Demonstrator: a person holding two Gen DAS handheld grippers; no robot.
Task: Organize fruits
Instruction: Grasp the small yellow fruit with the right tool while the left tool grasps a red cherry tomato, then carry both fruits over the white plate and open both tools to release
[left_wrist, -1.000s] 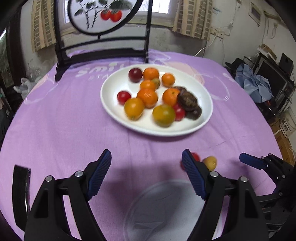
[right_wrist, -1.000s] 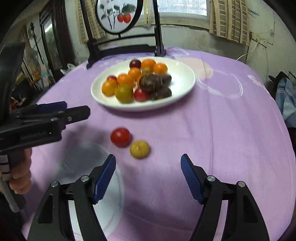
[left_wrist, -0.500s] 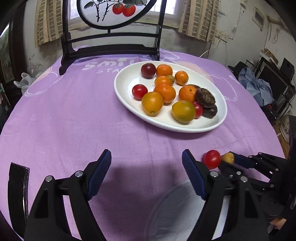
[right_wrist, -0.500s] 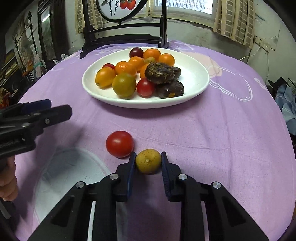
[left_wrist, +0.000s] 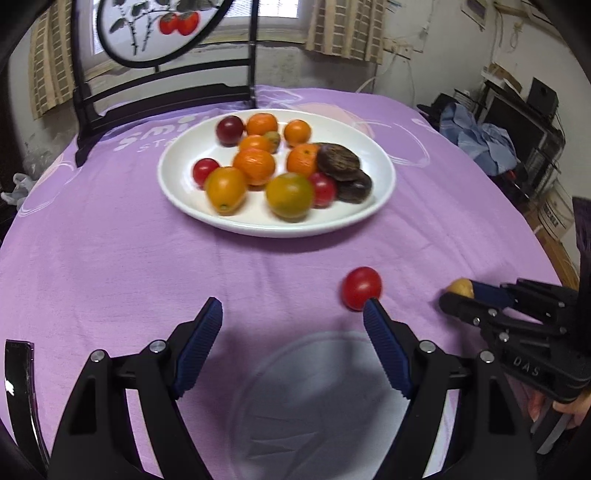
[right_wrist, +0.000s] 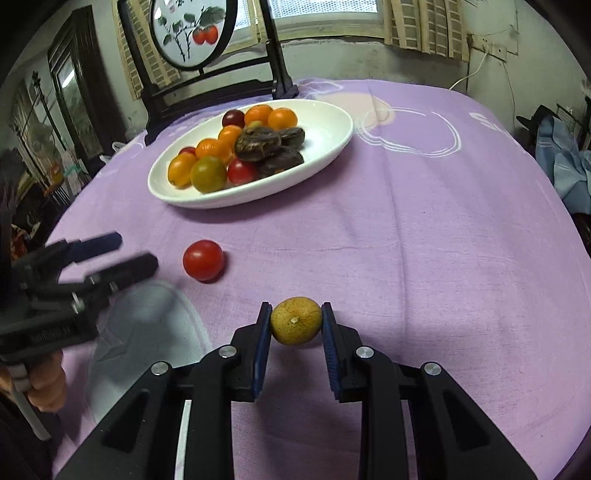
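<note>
Yellow-green fruit (right_wrist: 295, 320), loose on the purple surface (right_wrist: 424, 240) a second ago, now sits clamped in the right claw (right_wrist: 295, 325), with the white plate (right_wrist: 325, 155) at 11 o'clock, ready for lifting; left claw (left_wrist: 291, 314) gapes empty.

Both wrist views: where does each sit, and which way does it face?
Left wrist: on the left tongs, looking down across the purple tablecloth at the white plate; its open fingers and the right tongs show.
Right wrist: on the right tongs, shut on the yellow fruit; left tongs and a hand show.
Shared: plate, red tomato, yellow fruit.
</note>
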